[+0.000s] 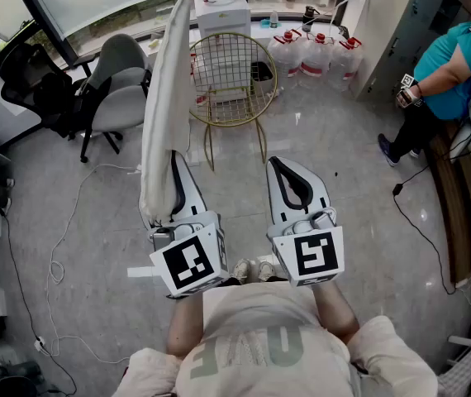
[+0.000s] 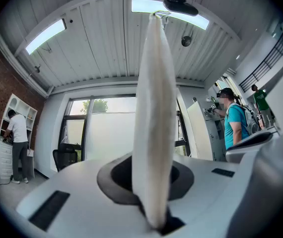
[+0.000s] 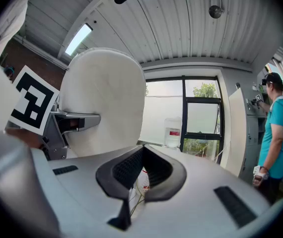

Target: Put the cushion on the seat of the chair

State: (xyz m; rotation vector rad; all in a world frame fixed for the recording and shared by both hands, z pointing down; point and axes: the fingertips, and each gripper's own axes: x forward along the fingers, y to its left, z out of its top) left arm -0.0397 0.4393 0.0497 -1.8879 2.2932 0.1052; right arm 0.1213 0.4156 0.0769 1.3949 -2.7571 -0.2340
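Cushion control matters most here. The round white fabric cushion [image 1: 165, 98] stands on edge with only its lower rim pinched in our left gripper [image 1: 172, 195]. Those jaws are closed narrowly on it, and the rest rises unsupported above the floor, short of the chair. Our right gripper [image 1: 282, 170] rides just beside it, jaws brought together on nothing.

The gold wire-mesh chair [image 1: 231, 77] stands ahead on the grey tiled floor [image 1: 343, 164], near the floor's far edge and just in front of the white water dispenser [image 1: 221, 11].

We judge this step to be the carry toward the seat. A grip on one rim will probably let so wide a pad sag or swing, so we should walk it in slowly. Opening the right gripper and taking the opposite rim would steady it. Over the chair, we tip the cushion from upright to flat and centre it within the gold rim. We let go only once it rests on the mesh. The white cable [image 1: 62, 238] lies toward the floor's left edge, so we step wide of it.
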